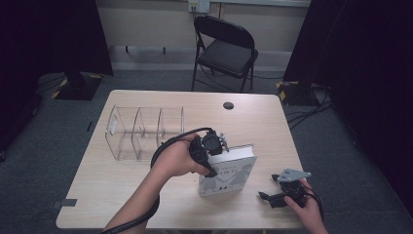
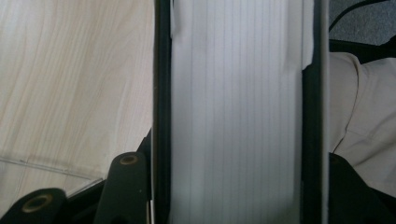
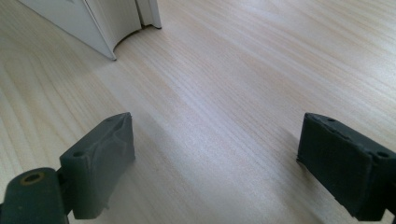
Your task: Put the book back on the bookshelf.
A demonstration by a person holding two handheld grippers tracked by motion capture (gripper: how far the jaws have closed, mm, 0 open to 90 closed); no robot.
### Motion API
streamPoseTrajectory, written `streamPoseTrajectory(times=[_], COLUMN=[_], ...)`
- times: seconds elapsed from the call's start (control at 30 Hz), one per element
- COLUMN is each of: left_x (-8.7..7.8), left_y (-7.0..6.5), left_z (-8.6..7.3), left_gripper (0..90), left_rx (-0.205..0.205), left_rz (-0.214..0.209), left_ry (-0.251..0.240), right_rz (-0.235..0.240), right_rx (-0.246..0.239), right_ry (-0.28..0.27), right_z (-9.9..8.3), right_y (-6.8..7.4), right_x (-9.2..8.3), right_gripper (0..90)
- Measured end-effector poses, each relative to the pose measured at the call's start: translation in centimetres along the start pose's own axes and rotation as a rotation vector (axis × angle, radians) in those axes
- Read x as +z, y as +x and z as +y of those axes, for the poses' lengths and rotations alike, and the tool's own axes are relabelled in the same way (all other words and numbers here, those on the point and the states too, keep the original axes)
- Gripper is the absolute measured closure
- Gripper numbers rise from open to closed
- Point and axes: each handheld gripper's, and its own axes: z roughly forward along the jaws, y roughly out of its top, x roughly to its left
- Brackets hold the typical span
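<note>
White pages fill the middle of the left gripper view, where the left gripper (image 1: 214, 146) has its jaws clamped on the book (image 1: 229, 173). At the centre of the high view the book is tilted up on the wooden table (image 1: 122, 195), beside a clear plastic organiser (image 1: 141, 129). At lower right the right gripper (image 1: 272, 197) rests low, jaws wide apart, holding nothing

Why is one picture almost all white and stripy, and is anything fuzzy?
Left gripper view: the book's page edges sit right against the camera, bright and a bit soft. Right gripper view: the jaws are slightly blurred, the table grain sharper. High view: dim, dark at the sides.
</note>
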Motion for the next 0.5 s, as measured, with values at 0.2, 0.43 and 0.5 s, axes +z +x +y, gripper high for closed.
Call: streamPoseTrajectory(times=[0.2,0.43,0.5], left_x=[-0.40,-0.27,-0.16], left_y=[-0.20,0.05,0.05], left_z=[-0.61,-0.25,-0.10], left_gripper=[51.7,50.2,49.0], left_rx=[-0.012,-0.040,-0.018], left_rz=[0.002,0.000,0.015], left_ry=[0.032,0.050,0.049], right_rz=[0.000,0.000,0.000], right_rx=[0.000,0.000,0.001], right_ry=[0.000,0.000,0.000], right_z=[0.00,-0.01,0.00], right_y=[0.00,0.00,0.00], right_x=[0.00,0.00,0.00], right_gripper=[10.3,10.3,10.2])
